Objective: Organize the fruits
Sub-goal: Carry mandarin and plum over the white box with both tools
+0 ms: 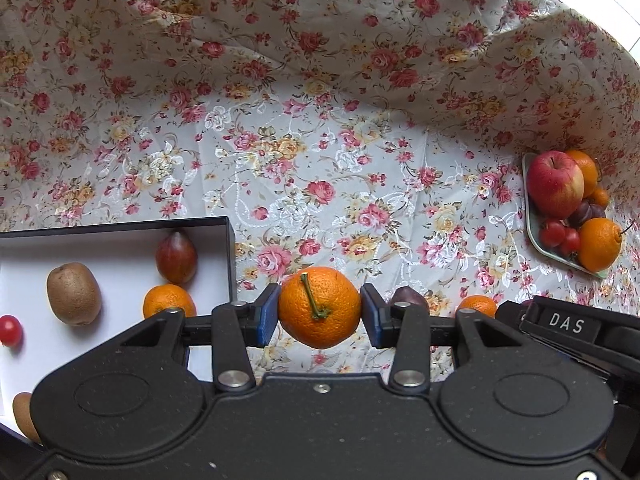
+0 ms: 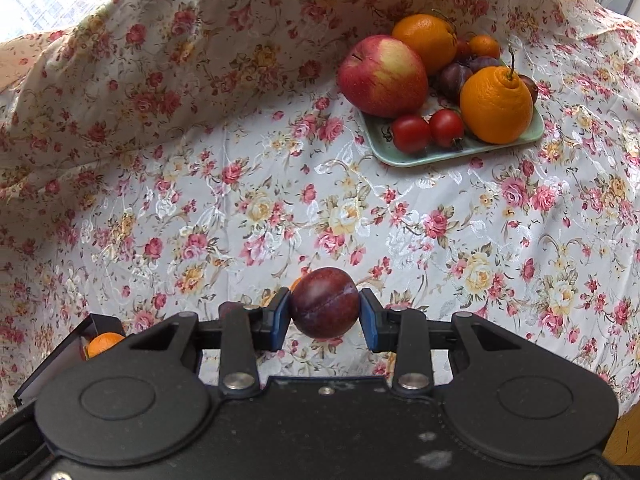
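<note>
My left gripper (image 1: 320,312) is shut on a mandarin (image 1: 319,306) with a green stem, held above the floral cloth just right of a black box (image 1: 228,256) with a white floor. In the box lie a kiwi (image 1: 73,293), a dark red plum (image 1: 176,257), a small mandarin (image 1: 168,300) and a cherry tomato (image 1: 9,330). My right gripper (image 2: 325,312) is shut on a dark purple plum (image 2: 325,303) above the cloth. A green plate (image 2: 412,158) at the upper right carries an apple (image 2: 382,76), oranges (image 2: 496,106), plums and cherry tomatoes (image 2: 410,133).
The floral tablecloth (image 1: 320,184) covers the table and rises in folds at the back. The right gripper's body (image 1: 568,324) shows at the right of the left wrist view, beside a loose plum (image 1: 408,300) and a small mandarin (image 1: 477,305) on the cloth. The box corner (image 2: 100,326) shows at lower left.
</note>
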{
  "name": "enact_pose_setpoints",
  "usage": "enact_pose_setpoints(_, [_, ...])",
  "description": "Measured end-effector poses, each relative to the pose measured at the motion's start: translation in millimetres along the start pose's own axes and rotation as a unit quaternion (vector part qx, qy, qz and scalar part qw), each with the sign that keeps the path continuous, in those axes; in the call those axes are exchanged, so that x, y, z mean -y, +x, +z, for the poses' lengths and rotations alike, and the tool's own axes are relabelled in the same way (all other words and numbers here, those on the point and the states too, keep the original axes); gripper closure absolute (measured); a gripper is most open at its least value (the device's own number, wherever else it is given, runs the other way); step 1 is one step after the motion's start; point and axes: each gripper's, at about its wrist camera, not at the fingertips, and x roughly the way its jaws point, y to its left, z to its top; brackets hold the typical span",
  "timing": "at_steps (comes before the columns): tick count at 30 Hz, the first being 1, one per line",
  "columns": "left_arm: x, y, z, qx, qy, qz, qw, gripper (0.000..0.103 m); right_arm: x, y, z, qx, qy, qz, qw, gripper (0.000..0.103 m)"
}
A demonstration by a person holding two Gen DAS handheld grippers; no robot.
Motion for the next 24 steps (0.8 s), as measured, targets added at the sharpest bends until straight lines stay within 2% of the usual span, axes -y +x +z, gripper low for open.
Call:
enact_pose_setpoints(5, [-21, -15, -8, 0.011, -0.012, 0.007, 0.9998, 0.053, -24, -9, -19, 0.015, -0.034, 0.015, 0.999, 0.066])
enact_pose_setpoints(12, [-64, -33, -14, 0.028, -0.045, 0.030, 0.9982, 0.053, -70, -22, -47, 0.015, -0.074, 0.063, 0.995, 0.066])
enact_pose_setpoints(24, [-160, -47, -19, 0.036, -0.128, 0.079, 0.9880, 0.053, -158, -23, -95, 0.005, -0.164, 0.124, 0.979, 0.066])
